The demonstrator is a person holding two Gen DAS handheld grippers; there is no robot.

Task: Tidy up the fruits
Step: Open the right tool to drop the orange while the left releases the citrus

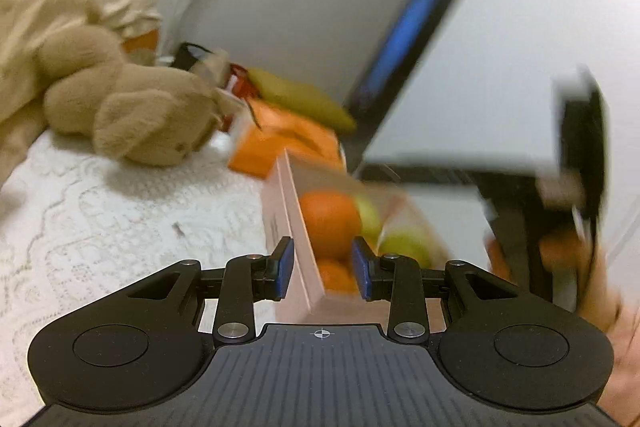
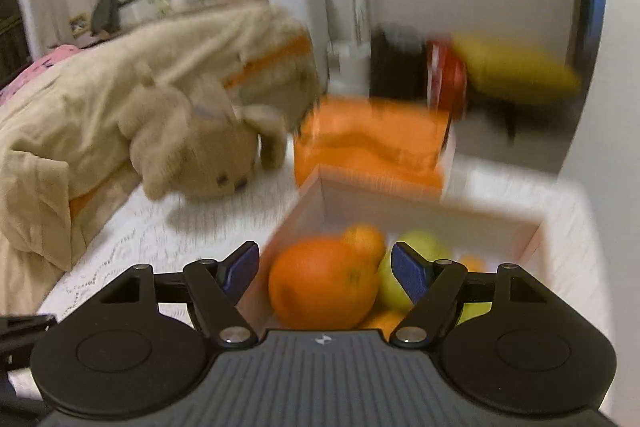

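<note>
With the left gripper [image 1: 322, 267] clamped on the near wall of the pink fruit box [image 1: 298, 227] at lower centre, the right gripper [image 2: 324, 267], jaws wide and holding nothing, hovers around the big orange [image 2: 320, 283]; next, probably, closing on it.

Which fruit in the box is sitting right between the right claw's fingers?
The big orange, at the box's near-left corner; the green apples lie further right.
</note>
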